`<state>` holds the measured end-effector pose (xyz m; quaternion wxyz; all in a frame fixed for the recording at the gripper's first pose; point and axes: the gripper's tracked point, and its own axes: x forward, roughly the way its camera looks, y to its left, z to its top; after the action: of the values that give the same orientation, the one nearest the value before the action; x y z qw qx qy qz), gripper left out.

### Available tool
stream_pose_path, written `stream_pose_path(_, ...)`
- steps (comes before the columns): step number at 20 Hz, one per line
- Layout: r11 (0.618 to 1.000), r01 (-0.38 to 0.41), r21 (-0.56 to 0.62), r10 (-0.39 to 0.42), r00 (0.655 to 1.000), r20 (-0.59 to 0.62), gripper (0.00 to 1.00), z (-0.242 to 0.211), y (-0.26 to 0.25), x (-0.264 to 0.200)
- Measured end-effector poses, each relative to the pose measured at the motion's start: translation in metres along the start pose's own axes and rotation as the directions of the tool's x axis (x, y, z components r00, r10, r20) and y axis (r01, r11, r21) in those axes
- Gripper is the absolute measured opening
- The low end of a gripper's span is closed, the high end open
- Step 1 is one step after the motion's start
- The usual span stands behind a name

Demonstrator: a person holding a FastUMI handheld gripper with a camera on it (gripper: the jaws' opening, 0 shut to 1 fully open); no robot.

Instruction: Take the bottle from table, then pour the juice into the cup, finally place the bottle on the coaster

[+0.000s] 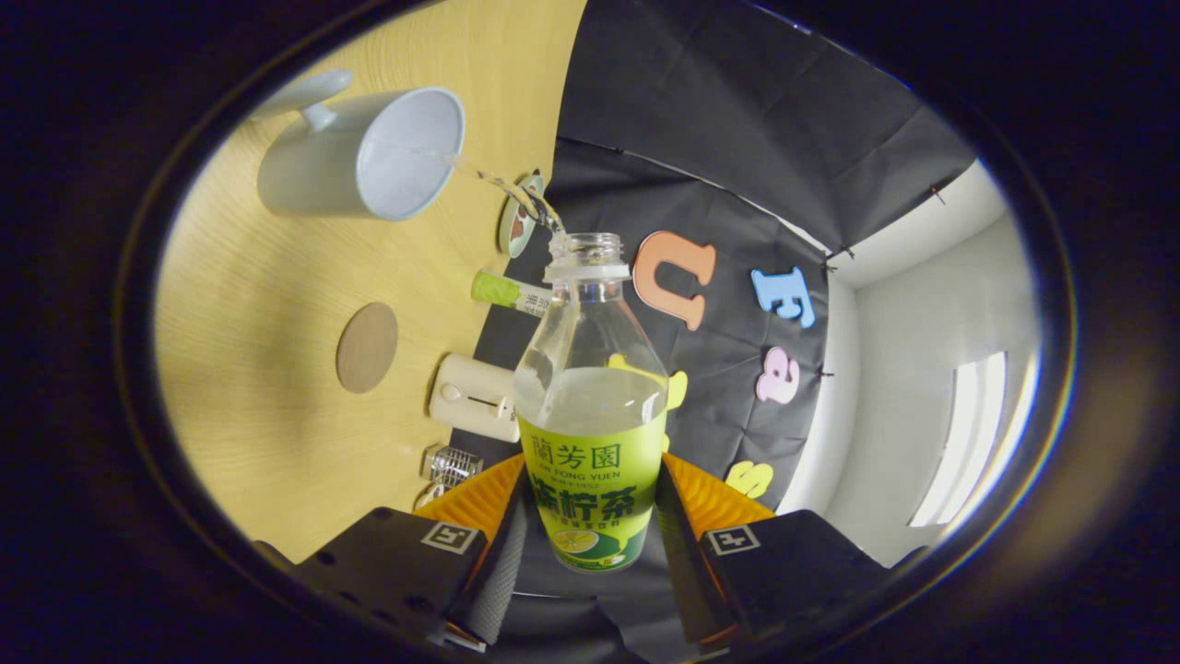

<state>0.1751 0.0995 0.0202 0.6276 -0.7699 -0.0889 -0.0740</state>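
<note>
Gripper (590, 516) holds the bottle (590, 406), both fingers pressed on its labelled lower body, one on each side. Bottle is uncapped and tipped toward the cup (369, 157), with clear liquid pooled in its body above the label. A thin stream of juice (516, 194) leaves the bottle mouth and lands inside the cup. Cup is pale, handle on the side away from the bottle, and stands on the wooden table (267, 369). Round brown coaster (367, 348) lies bare on the table, apart from the cup, off to the side of the fingers. Near the table's far edge by the booth wall: a small green tube (502, 291), a cream box (475, 397), a clear glass item (450, 464).
</note>
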Motion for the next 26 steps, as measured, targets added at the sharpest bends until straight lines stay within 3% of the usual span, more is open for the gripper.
stream_pose_path(26,0.988,0.088,-0.125,-0.086,0.996,0.018,0.75,-0.007,-0.073,0.004)
